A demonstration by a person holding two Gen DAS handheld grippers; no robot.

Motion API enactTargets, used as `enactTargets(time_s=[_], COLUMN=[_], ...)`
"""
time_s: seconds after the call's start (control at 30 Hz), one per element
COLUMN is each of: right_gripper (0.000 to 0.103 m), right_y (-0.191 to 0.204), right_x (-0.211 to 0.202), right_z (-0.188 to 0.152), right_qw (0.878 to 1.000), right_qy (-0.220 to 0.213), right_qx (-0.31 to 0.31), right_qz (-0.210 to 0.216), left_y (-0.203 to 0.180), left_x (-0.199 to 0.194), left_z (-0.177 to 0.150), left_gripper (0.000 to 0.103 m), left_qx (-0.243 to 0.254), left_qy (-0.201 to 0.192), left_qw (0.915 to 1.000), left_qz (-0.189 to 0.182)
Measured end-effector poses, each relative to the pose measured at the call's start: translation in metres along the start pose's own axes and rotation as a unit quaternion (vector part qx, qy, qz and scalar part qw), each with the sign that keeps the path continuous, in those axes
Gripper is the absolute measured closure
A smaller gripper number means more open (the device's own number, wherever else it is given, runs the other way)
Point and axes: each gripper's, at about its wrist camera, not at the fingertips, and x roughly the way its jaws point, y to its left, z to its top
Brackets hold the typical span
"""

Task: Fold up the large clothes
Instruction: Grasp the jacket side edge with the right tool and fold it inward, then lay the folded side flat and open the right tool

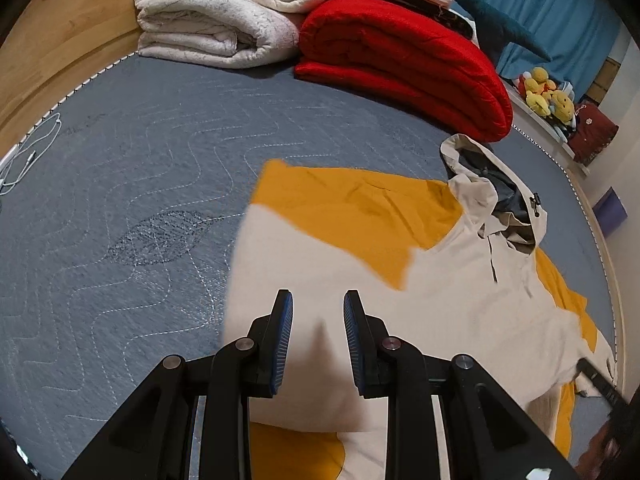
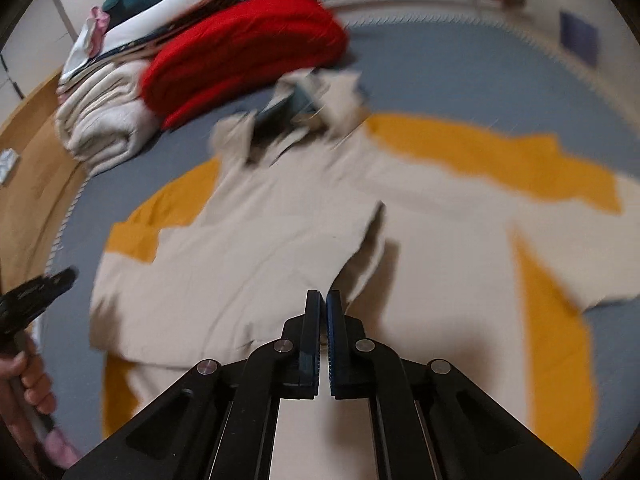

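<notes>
A cream and mustard-yellow hooded jacket (image 1: pixel 432 292) lies spread on a grey quilted bed (image 1: pixel 140 184). Its hood (image 1: pixel 496 188) points toward the far side. My left gripper (image 1: pixel 318 300) is open and empty, just above the jacket's left sleeve and side. In the right wrist view the jacket (image 2: pixel 280 240) fills the middle, blurred by motion. My right gripper (image 2: pixel 324 300) is shut on a raised fold of the jacket's cream fabric (image 2: pixel 362 256). The left gripper (image 2: pixel 40 288) shows at that view's left edge, held by a hand.
A folded red blanket (image 1: pixel 404 64) and a folded white blanket (image 1: pixel 216 16) lie at the head of the bed. A white cable (image 1: pixel 28 152) lies at the bed's left edge. Plush toys (image 1: pixel 548 96) sit on a ledge. A wooden floor (image 1: pixel 52 44) lies beyond.
</notes>
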Motion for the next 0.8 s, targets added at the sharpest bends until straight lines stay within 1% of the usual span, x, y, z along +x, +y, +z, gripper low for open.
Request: enactTargets(time_s=[0.1,0.17,0.23,0.33,0.4,0.53,0.67,0.73,0.8], right_gripper=[0.100,0.100,0.100,0.100,0.100,0.100,0.099,0.096,0.095], right_y=[-0.035,-0.063,-0.084,-0.110,-0.120,-0.125,-0.133,-0.136,-0.142], right_x=[-0.002,0.000,0.001,-0.003,-0.007,-0.012,-0.007,-0.010,-0.020], right_z=[0.016,0.024,0.029,0.035,0.037,0.038,0.037,0.040,0.043], right_qw=[0.999,0.996,0.993,0.989,0.988,0.986,0.983,0.978,0.974], right_qy=[0.000,0.006,0.009,0.007,0.002,-0.007,0.003,-0.015,-0.038], right_qx=[0.022,0.049,0.071,0.093,0.098,0.092,0.106,0.114,0.129], right_qz=[-0.046,-0.077,-0.096,-0.111,-0.116,-0.138,-0.149,-0.175,-0.182], left_y=[-0.006,-0.010,-0.016,-0.022,-0.025,-0.030,-0.026,-0.025,-0.028], left_x=[0.010,0.020,0.029,0.038,0.043,0.055,0.072,0.077,0.074], left_z=[-0.001,-0.004,-0.006,-0.009,-0.012,-0.020,-0.033,-0.037,-0.038], left_gripper=[0.079,0.079,0.079,0.079,0.079,0.079,0.079,0.079,0.079], left_qx=[0.004,0.002,0.007,0.023,0.028,0.037,0.039,0.041,0.053], left_qy=[0.016,0.037,0.061,0.084,0.099,0.136,0.162,0.173,0.171], left_qw=[0.9998,0.9990,0.9976,0.9958,0.9943,0.9895,0.9860,0.9841,0.9838], left_qz=[-0.009,-0.024,-0.031,-0.027,-0.030,-0.033,0.000,0.004,0.014])
